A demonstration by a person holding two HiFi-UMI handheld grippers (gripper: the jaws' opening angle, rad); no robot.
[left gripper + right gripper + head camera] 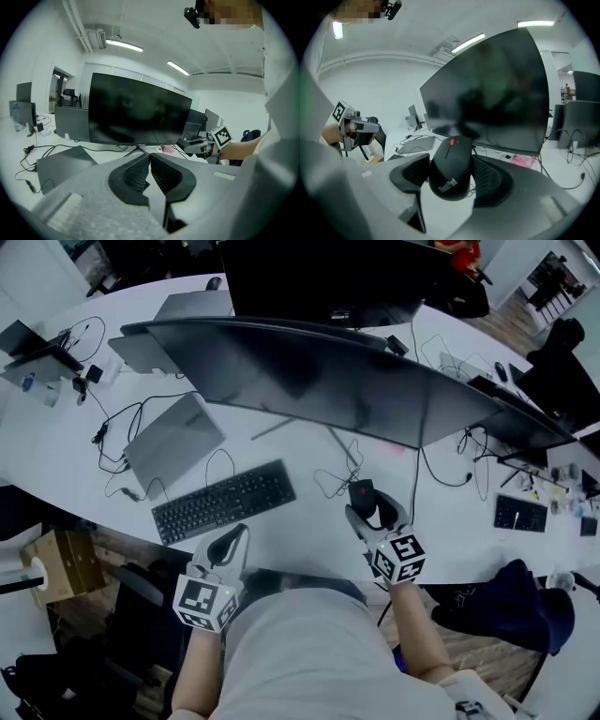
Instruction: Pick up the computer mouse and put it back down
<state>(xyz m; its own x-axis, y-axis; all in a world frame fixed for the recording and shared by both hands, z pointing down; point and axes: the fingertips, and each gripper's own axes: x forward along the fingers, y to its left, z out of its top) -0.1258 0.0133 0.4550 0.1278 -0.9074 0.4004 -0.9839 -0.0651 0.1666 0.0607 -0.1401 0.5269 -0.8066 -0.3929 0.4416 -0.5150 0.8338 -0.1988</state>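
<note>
Head view looks steeply down on the desk [309, 531] — both gripper views, low and close, share the monitor [136, 112].

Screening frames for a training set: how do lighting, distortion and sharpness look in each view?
Head view: dim and bluish, with wide-angle bowing of the desk edge. Left gripper view: fisheye circle with black corners, and the ceiling light strips are the brightest spots. Right gripper view: same fisheye; the computer mouse is sharp and its logo readable, while the background is softer.

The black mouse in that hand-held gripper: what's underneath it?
White desk lies below the mouse, which the right hand-held gripper clamps. The mouse's underside is covered, so whether it touches the desk can't be seen.
</note>
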